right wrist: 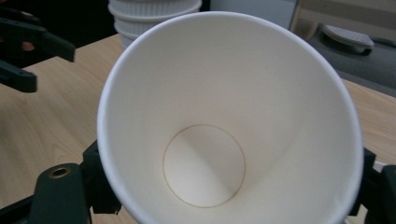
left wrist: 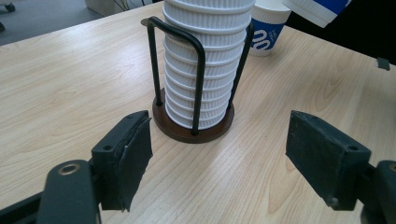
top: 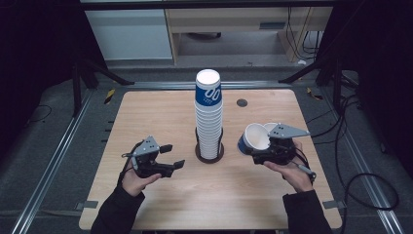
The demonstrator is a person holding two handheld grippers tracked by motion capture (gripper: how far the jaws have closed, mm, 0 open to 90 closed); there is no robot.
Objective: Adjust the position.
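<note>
Dark room with metal rails on a grey floor, and a light wooden desk (top: 160, 122) in the middle of the high view. Dead centre on it sits a tall stack of cups (top: 209, 117), white ribbed ones with a blue-banded cup on top, standing in a black wire holder (top: 210, 152) with a round brown base. Over on the left side the left gripper (top: 174, 157) is held just above the desk, jaws apart with nothing in them, pointed toward the holder. On the right, the right gripper (top: 257, 148) has a paper cup (top: 254, 137) clamped in its jaws, tipped on its side so the white inside faces the stack; another cup's rim peeks out just behind it. Left gripper view: both black jaws stand wide with bare wood between them, the holder and stack straight ahead, and a blue-and-white cup (left wrist: 266, 29) standing on the desk behind. Right gripper view: you're looking right down into the held cup (right wrist: 224, 126), jaws pressed on either side of it, stack just beyond the rim.
</note>
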